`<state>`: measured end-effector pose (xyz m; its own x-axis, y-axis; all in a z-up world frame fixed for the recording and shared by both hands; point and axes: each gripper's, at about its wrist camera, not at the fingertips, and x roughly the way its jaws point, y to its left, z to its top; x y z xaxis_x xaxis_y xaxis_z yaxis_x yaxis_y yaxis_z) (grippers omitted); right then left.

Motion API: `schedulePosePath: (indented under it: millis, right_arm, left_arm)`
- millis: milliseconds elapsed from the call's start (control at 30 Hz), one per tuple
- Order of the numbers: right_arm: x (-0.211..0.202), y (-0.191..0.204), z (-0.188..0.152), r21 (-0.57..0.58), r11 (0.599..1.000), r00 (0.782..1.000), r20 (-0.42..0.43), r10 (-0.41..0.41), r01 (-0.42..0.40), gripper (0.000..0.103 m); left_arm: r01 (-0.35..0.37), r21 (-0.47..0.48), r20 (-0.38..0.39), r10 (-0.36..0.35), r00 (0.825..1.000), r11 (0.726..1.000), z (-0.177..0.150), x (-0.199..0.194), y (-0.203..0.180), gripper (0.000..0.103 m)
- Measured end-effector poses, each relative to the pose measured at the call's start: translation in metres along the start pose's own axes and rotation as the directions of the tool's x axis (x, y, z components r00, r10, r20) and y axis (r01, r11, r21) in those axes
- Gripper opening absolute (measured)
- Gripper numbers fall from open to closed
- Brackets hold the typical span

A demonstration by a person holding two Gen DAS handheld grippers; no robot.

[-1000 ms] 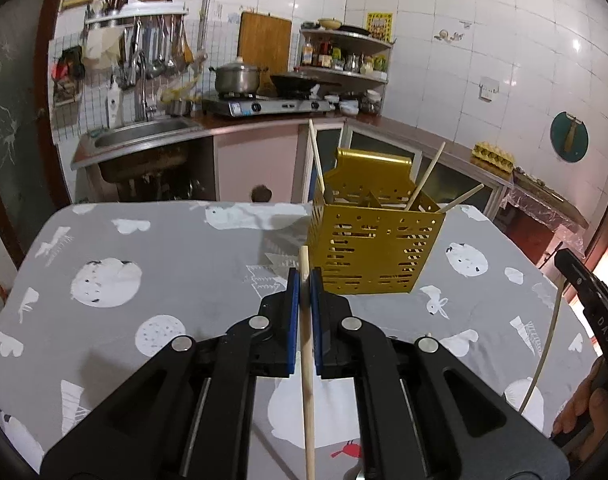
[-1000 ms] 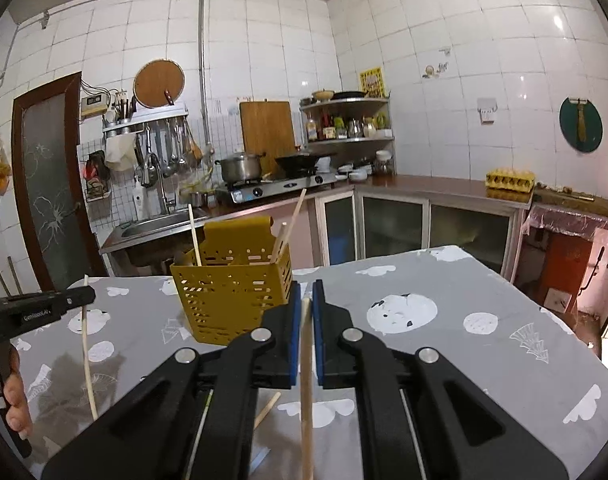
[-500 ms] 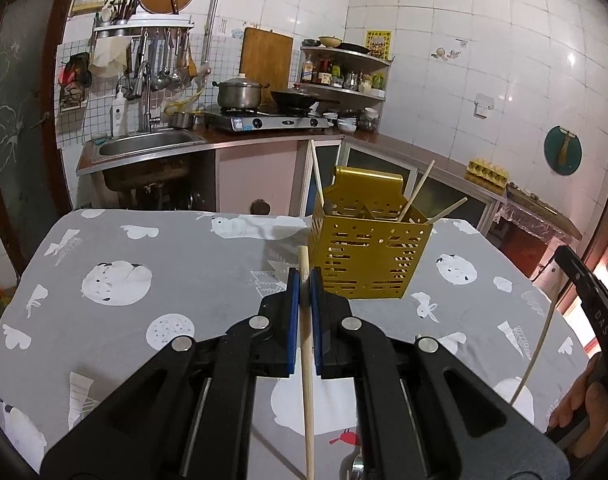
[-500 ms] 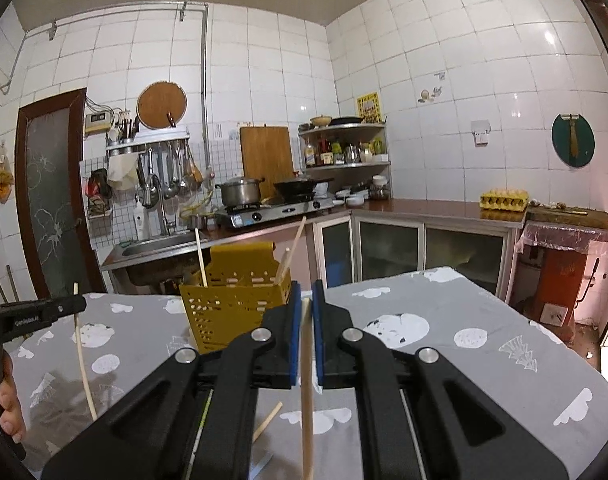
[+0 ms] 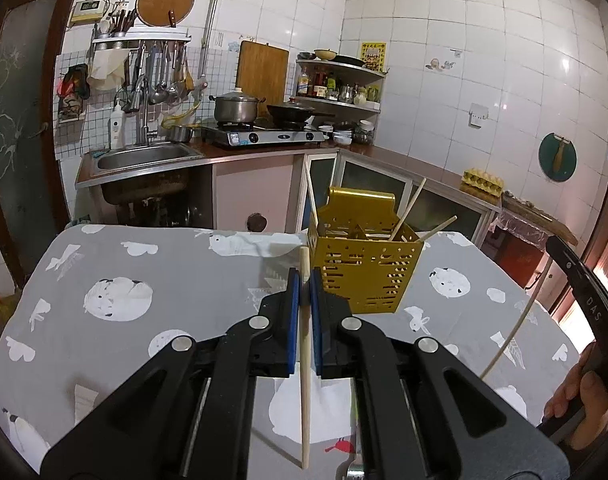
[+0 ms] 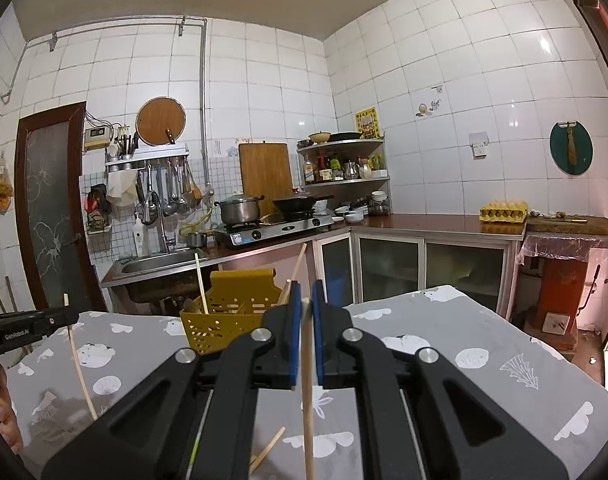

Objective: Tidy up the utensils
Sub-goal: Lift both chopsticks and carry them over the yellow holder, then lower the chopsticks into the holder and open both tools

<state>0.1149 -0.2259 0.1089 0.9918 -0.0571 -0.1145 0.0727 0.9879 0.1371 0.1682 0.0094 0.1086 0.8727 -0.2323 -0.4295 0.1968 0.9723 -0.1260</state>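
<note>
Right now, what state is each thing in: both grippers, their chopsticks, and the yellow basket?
Left gripper: jaws shut on a chopstick.
Left chopstick: upright, clamped, lifted.
Right gripper: jaws shut on a chopstick.
Right chopstick: upright, clamped.
Yellow basket: upright on the table, chopsticks leaning inside.

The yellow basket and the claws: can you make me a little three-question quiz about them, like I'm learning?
1. True or false: the left claw is shut on a chopstick.
2. What does the right claw grip? A) a spoon B) a chopstick C) nothing
3. Fill in: chopsticks stick up out of the yellow perforated ____ on the grey tablecloth.

Key: 1 true. 2 B. 3 basket.
</note>
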Motion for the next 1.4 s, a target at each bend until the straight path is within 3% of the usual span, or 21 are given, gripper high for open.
schedulePosePath:
  millis: [567, 800, 1133, 1400]
  right_arm:
    - [0.016, 0.016, 0.031, -0.012, 1.0, 0.999, 0.043, 0.019, -0.018, 0.006]
    - [0.032, 0.035, 0.067, -0.034, 0.999, 0.996, 0.085, 0.028, -0.025, 0.006]
    - [0.078, 0.047, 0.134, 0.009, 0.999, 0.988, 0.151, 0.039, -0.041, 0.006]
    - [0.129, 0.052, 0.139, 0.012, 0.999, 0.987, 0.158, 0.036, -0.039, 0.006]
  left_arm:
    - [0.014, 0.01, 0.054, -0.015, 0.998, 1.0, 0.032, 0.017, -0.006, 0.004]
    - [0.034, 0.037, 0.128, -0.039, 0.991, 0.999, 0.076, 0.014, -0.019, 0.004]
    - [0.058, 0.058, 0.257, -0.071, 0.964, 0.997, 0.162, 0.024, -0.039, 0.004]
    - [0.067, 0.068, 0.27, -0.083, 0.959, 0.995, 0.176, 0.074, -0.049, 0.004]
